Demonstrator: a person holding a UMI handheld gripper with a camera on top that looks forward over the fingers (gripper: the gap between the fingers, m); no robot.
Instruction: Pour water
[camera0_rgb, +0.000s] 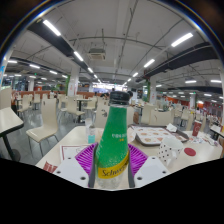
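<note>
A green plastic bottle (112, 140) with a yellow label and a dark green cap stands upright between my gripper's (111, 160) fingers. The purple pads (84, 158) press against the bottle's body on both sides, so my gripper is shut on it. The bottle's base is hidden below the fingers. The bottle appears lifted above the white table (185, 153) that lies beyond it.
On the white table to the right lie small plates and a red-marked dish (190, 152). Pale chairs (45, 122) and other tables stand at left and behind. A large hall with ceiling strip lights stretches beyond.
</note>
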